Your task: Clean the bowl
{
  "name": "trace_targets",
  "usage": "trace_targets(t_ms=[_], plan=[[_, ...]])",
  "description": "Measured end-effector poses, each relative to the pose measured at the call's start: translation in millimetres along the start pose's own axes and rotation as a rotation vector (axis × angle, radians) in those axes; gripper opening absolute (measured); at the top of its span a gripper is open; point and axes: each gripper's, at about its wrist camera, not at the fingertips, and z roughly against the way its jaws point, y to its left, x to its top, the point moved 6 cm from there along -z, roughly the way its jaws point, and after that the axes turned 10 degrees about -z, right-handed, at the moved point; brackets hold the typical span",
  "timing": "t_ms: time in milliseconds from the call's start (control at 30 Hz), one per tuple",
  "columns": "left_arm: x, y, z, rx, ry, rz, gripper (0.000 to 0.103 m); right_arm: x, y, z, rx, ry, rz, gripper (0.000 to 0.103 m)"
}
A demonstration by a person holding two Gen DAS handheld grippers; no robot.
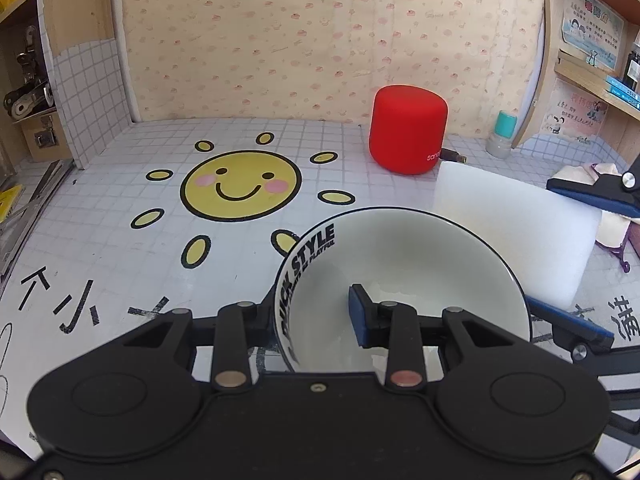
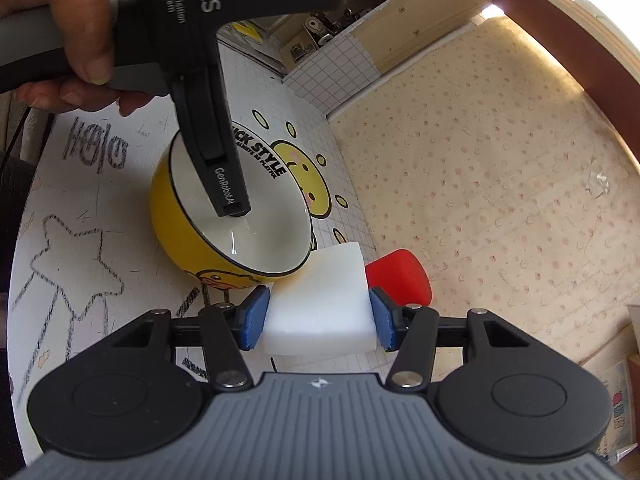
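A bowl [image 1: 404, 264], white inside with black lettering and yellow outside [image 2: 176, 236], stands tilted on the table. My left gripper [image 1: 314, 305] is shut on the bowl's near rim, with one blue pad [image 1: 359, 312] inside and the other finger hidden outside the wall. From the right wrist view that gripper [image 2: 231, 206] reaches down into the bowl, held by a hand [image 2: 80, 40]. My right gripper [image 2: 318, 320] is shut on a white sponge block [image 2: 320, 300], which sits just beside the bowl's rim. The sponge [image 1: 516, 232] lies right of the bowl in the left wrist view.
A red cylinder speaker [image 1: 408, 132] stands behind the sponge near the wallpapered back wall. A teal-capped bottle [image 1: 502, 136] and a cloth [image 1: 580, 172] are at the right. Wooden shelves flank both sides. A sun drawing [image 1: 240, 186] marks the table mat.
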Motion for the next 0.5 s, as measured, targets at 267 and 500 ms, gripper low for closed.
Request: trace_targets(t_ms=[267,500], plan=[[-7,-2,4,0.006,0.007,-0.004,0.035,-2,12,18,-0.049,-0.024,0.046,0.056],[-10,-4,6,0.011,0.010,-0.001,0.035,-3,17,25,-0.088,-0.043,0.074,0.056]])
